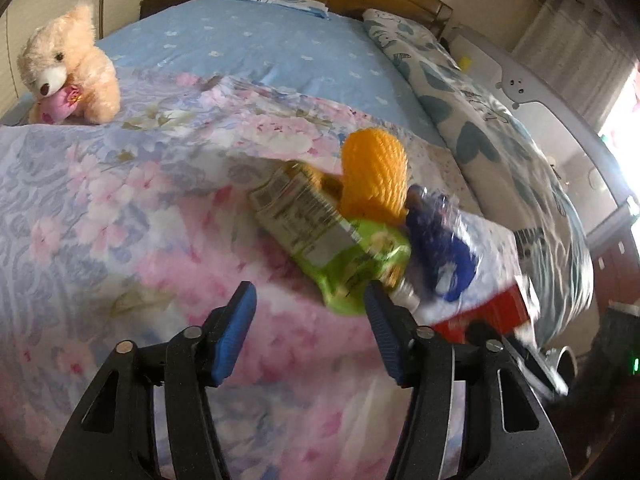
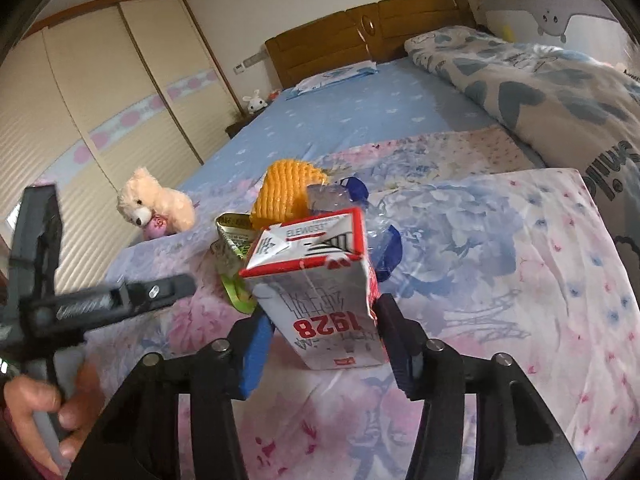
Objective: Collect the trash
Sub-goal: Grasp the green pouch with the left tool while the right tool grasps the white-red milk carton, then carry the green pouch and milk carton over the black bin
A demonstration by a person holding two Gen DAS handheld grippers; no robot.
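A pile of trash lies on the floral quilt (image 1: 120,208): a green snack wrapper (image 1: 320,232), an orange foam net (image 1: 376,172), a clear and blue plastic wrapper (image 1: 444,248) and a red and white carton (image 2: 320,292). My left gripper (image 1: 310,318) is open, its fingers just short of the green wrapper's near end. My right gripper (image 2: 324,344) has its fingers on both sides of the carton, which stands between them; I cannot tell whether they press on it. The carton also shows in the left wrist view (image 1: 492,312).
A cream teddy bear (image 1: 68,68) sits at the quilt's far left edge. A rolled heart-print duvet (image 2: 540,92) lies along the right side of the bed. The wooden headboard (image 2: 360,40) and a sliding wardrobe (image 2: 100,92) stand behind. The left gripper's body (image 2: 100,300) is at the left.
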